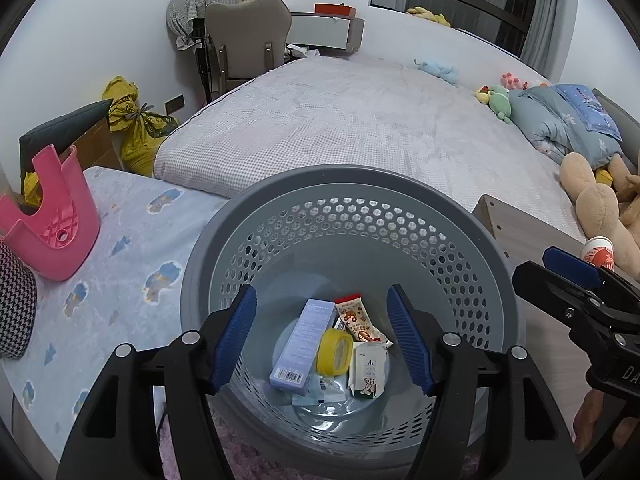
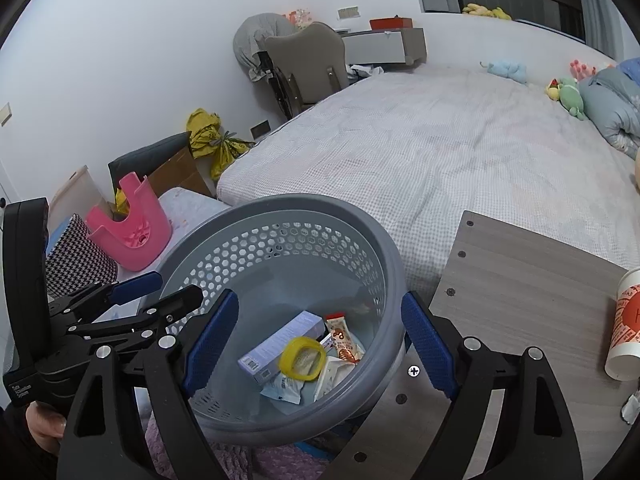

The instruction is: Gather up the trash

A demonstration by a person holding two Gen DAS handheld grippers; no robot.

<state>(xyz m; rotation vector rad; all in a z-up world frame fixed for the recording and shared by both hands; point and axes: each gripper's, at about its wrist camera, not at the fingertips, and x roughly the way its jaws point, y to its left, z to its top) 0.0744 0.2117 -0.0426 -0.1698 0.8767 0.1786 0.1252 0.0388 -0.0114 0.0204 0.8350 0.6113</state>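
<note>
A grey perforated trash basket (image 1: pixel 352 184) (image 2: pixel 384 248) stands beside the bed. Inside lie a pale blue box (image 1: pixel 302 344) (image 2: pixel 280 340), a yellow tape roll (image 1: pixel 335 352) (image 2: pixel 303 358), a red snack wrapper (image 1: pixel 358 320) (image 2: pixel 343 336), a small white carton (image 1: pixel 368 368) and a crumpled packet (image 2: pixel 282 390). My left gripper (image 1: pixel 324 344) hovers open and empty over the basket; it also shows in the right wrist view (image 2: pixel 160 292). My right gripper (image 2: pixel 320 344) is open and empty over the basket's right rim. A paper cup (image 2: pixel 626 324) (image 1: pixel 598 252) stands on the wooden table (image 2: pixel 520 280).
A large bed with a grey checked sheet (image 1: pixel 340 120) lies behind the basket, with plush toys (image 1: pixel 600 200) and a folded quilt (image 1: pixel 560 120) at the right. A pink upturned stool (image 1: pixel 52 224) sits on a small blue mattress (image 1: pixel 120 280) at the left. A chair (image 1: pixel 248 36) stands at the back.
</note>
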